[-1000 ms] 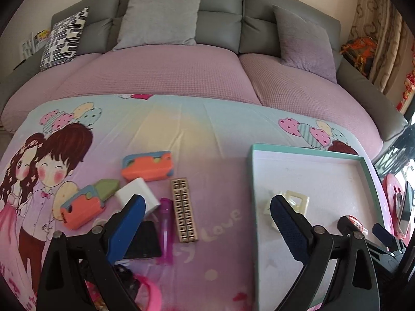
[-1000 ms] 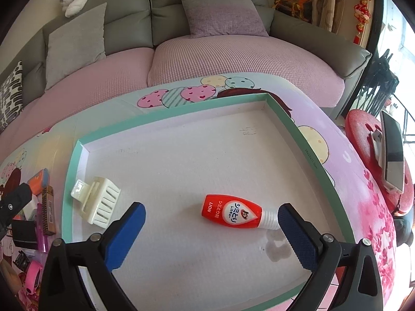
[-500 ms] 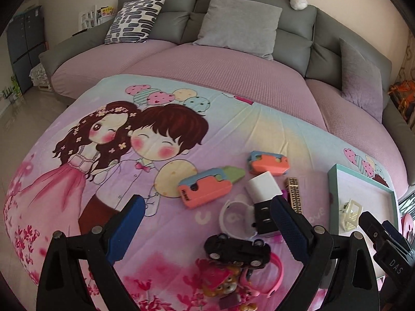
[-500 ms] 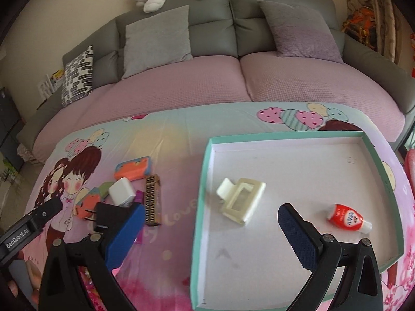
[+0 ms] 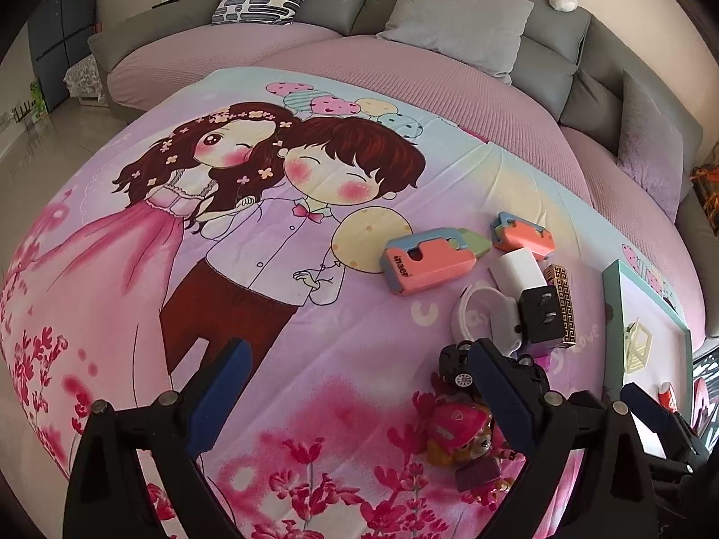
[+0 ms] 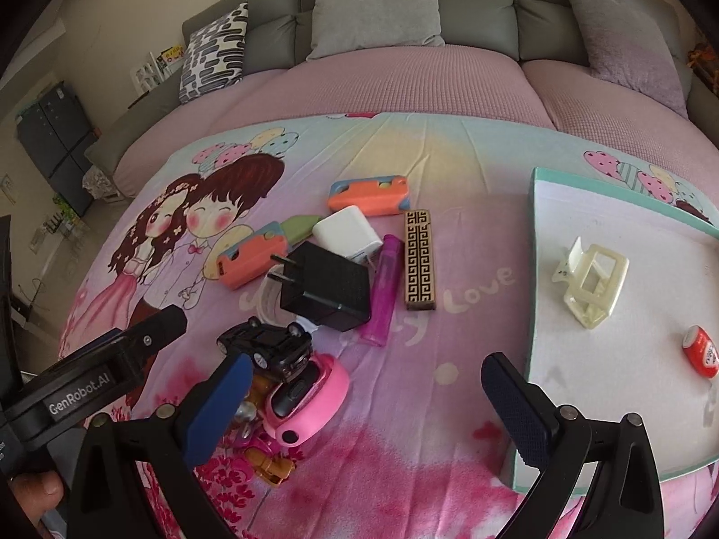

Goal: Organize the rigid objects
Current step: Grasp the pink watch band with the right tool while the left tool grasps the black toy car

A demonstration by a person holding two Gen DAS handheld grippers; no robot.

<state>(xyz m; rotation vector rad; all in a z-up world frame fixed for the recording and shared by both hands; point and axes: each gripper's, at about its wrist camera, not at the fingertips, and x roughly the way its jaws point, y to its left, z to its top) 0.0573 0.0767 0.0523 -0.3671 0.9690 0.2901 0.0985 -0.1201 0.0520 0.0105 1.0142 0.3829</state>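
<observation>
Behind the cartoon sheet [image 6: 449, 170] sits a grey sofa w/ pillows; the sheet covers what I take for a bench, can't tell for sure.

Both of my tools hold nothing. My left hand-held gripper [image 5: 355, 399] has its jaws wide apart, over bare sheet. My right hand-held gripper [image 6: 364, 404] is wide apart too, low by the toy pile.

Step, I think: picking the next thing to go in the tray [image 6: 539, 269]. Two things lie in it already: a cream hair clip [image 6: 591, 285] and a small red bottle [image 6: 699, 350]. So the job is just begun, most stuff is left on the sheet.

The pile: black plug [image 6: 326, 289], white plug [image 6: 346, 231], purple lighter [image 6: 384, 287], gold patterned box [image 6: 419, 260], two orange toy cutters [image 6: 368, 195] [image 6: 251, 258], black toy car [image 6: 269, 343], pink toy [image 6: 310, 395], a puppy figure [image 5: 463, 431].

Next, I'd go for the gold box or the lighter w/ the right one. Both lie flat w/ some room on the side near the tray. I'd need to line the jaws across the thin side & come down.

In the way: the black plug touches the lighter & leans on the white plug, over a white ring [image 5: 476, 310]. The car sits on the pink toy, so it could roll off. The left tool's arm pokes in near the car too, so the two could bump.
</observation>
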